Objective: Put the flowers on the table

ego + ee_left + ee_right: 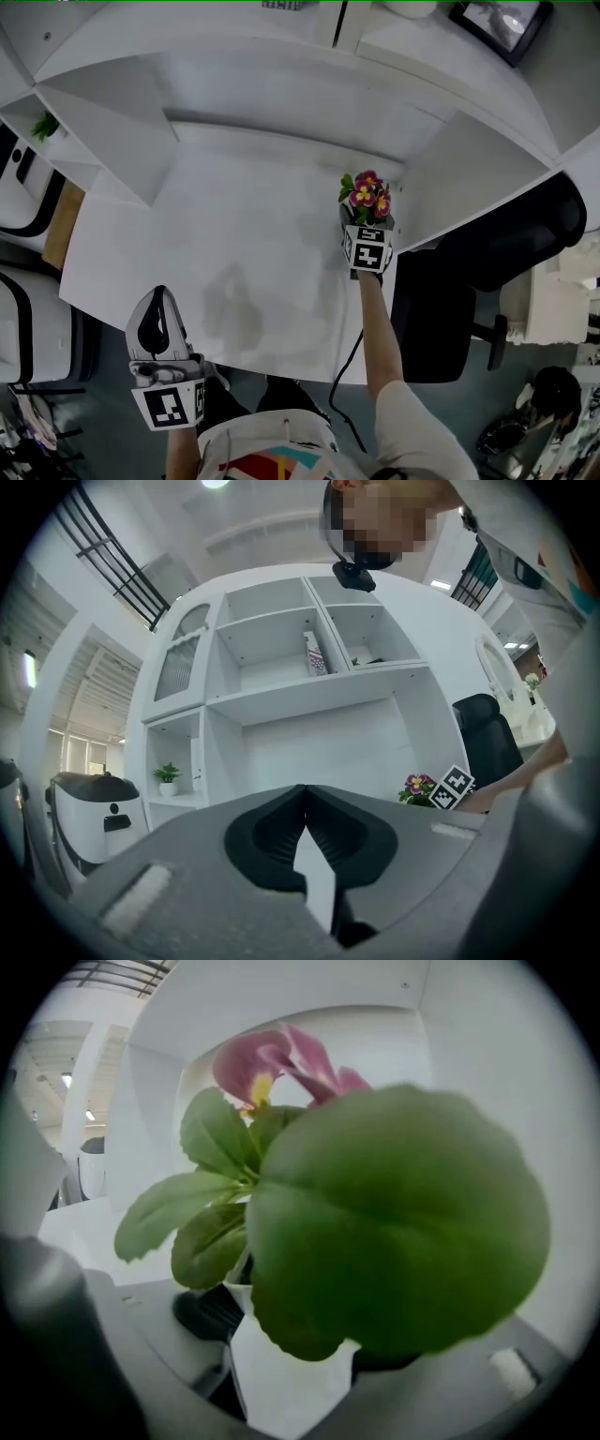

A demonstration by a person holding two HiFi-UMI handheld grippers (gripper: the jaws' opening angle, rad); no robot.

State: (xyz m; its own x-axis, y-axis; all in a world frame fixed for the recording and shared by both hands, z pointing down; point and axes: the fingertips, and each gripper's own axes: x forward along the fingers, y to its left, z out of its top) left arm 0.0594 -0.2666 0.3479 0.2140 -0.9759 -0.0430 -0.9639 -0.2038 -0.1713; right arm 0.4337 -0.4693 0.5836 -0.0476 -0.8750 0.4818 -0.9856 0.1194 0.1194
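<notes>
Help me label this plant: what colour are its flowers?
Pink to magenta with yellow centres; the flowers show best in the head view.

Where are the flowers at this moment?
In the head view, the flowers are at the table's right side, held in the right hand-held gripper.

Head view: steeply down over the desk [234,234] from its near edge. Left gripper view: low, facing the shelving [281,658]. Right gripper view: tight against the potted flowers [394,1222], shared by all three.
</notes>
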